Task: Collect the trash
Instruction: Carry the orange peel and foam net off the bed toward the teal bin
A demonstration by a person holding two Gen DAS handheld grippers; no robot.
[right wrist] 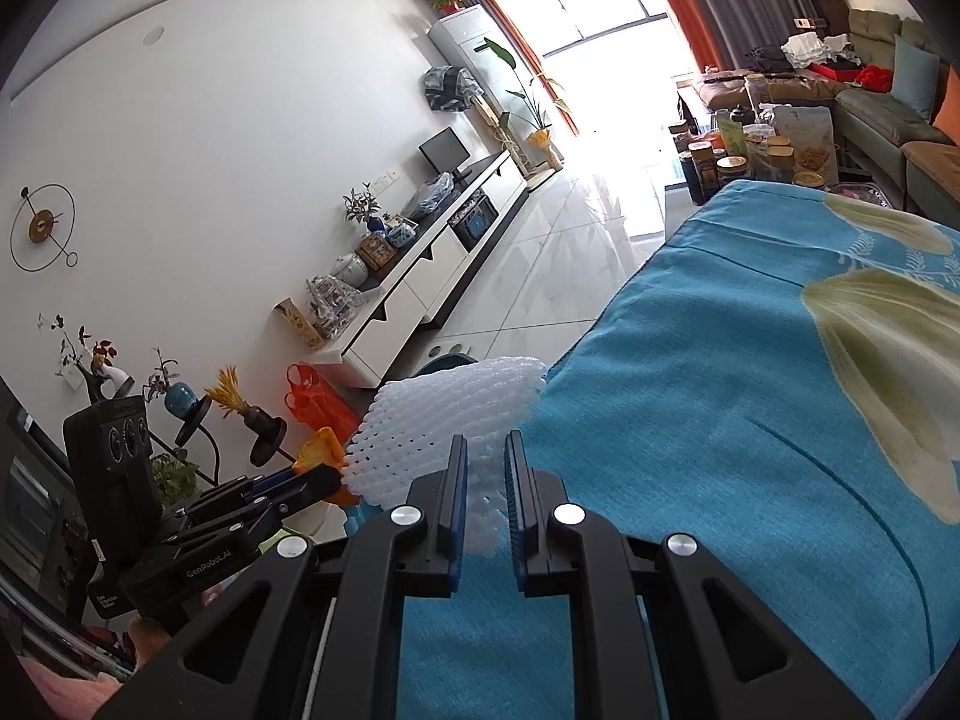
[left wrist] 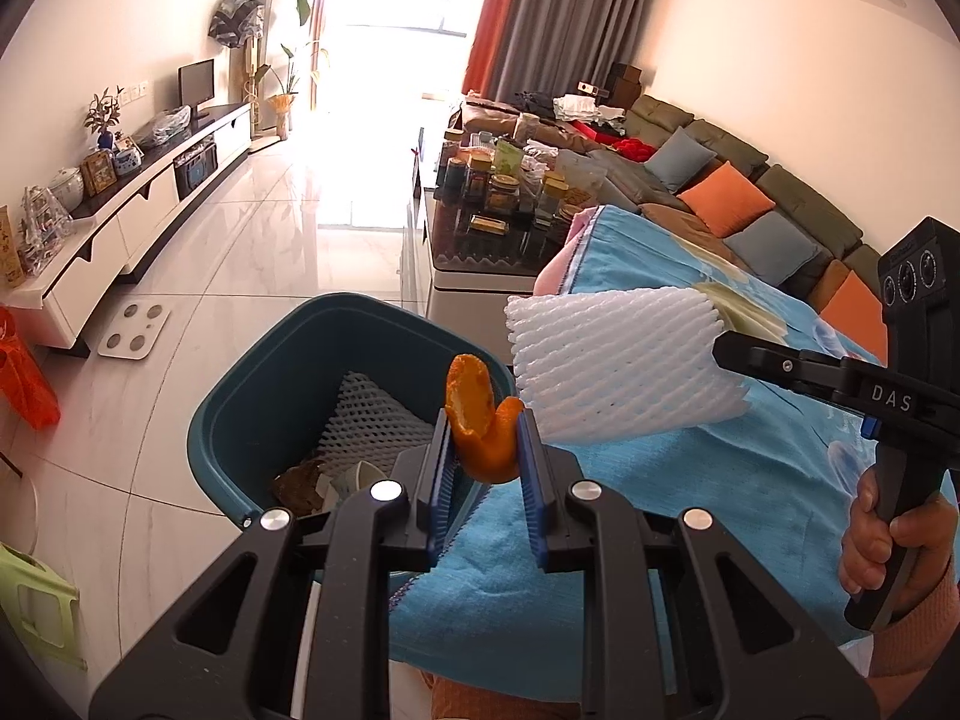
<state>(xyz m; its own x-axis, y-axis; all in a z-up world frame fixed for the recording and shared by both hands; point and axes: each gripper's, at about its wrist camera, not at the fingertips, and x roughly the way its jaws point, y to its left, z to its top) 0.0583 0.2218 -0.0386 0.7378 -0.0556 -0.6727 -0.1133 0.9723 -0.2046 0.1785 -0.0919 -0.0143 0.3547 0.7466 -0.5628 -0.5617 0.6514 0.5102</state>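
Trash held in both grippers at the bin's edge, ready to drop.

Orange peel [left wrist: 480, 420] is pinched between the pads of the left gripper [left wrist: 485, 468], just over the near rim of the teal bin [left wrist: 252, 396], beside the blue cloth's [left wrist: 690, 480] edge. The right gripper [right wrist: 486, 480] is clamped on the white foam net [right wrist: 444, 414], which hangs over the cloth's edge, not clearly over the bin. Best carry each piece fully past the rim before releasing, so nothing lands on the cloth or floor.

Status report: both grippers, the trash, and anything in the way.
Left gripper shut on curled orange peel. Right gripper shut on white foam fruit net. Teal plastic bin open beside the blue cloth; nothing blocking.
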